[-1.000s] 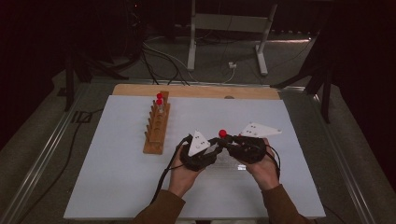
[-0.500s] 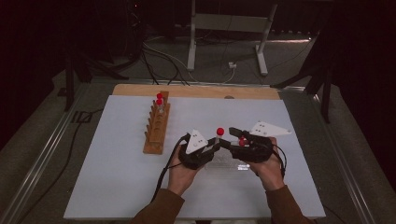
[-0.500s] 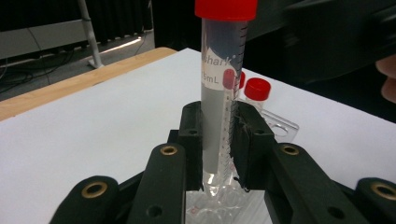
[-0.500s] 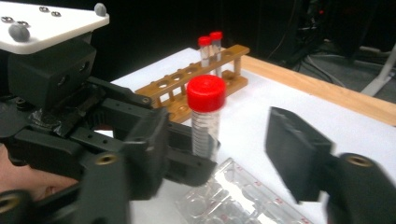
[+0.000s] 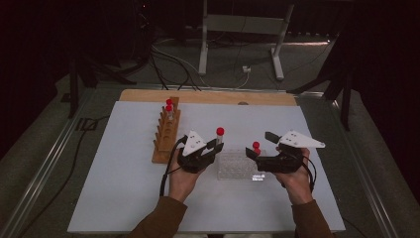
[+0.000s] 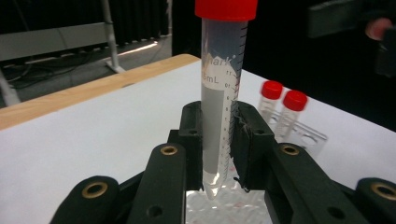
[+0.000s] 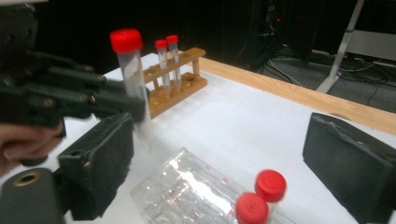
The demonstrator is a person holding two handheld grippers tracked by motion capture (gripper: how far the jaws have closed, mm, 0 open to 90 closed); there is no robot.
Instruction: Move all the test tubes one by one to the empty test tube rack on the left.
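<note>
My left gripper (image 5: 214, 148) (image 6: 219, 140) is shut on a clear red-capped tube (image 5: 219, 135) (image 6: 222, 88) and holds it upright above the white table. The same tube (image 7: 131, 79) appears at upper left in the right gripper view. A clear plastic rack (image 5: 236, 166) (image 7: 187, 196) (image 6: 306, 134) lies between my hands. Two red-capped tubes (image 5: 256, 147) (image 7: 261, 196) (image 6: 282, 105) stand in its right end. My right gripper (image 5: 261, 148) (image 7: 229, 158) is open beside those two tubes, with nothing between its pads (image 7: 105, 163).
A wooden tube rack (image 5: 166, 133) (image 7: 180, 84) stands to the left on the white table (image 5: 124, 188), with two red-capped tubes (image 5: 169, 105) (image 7: 167, 56) at its far end. A wooden strip (image 5: 208, 96) runs along the far edge. Cables and metal stand legs lie beyond.
The two grippers were close together around the raised tube. The right gripper has drawn away to the right and now stands open; the left gripper keeps the tube.
</note>
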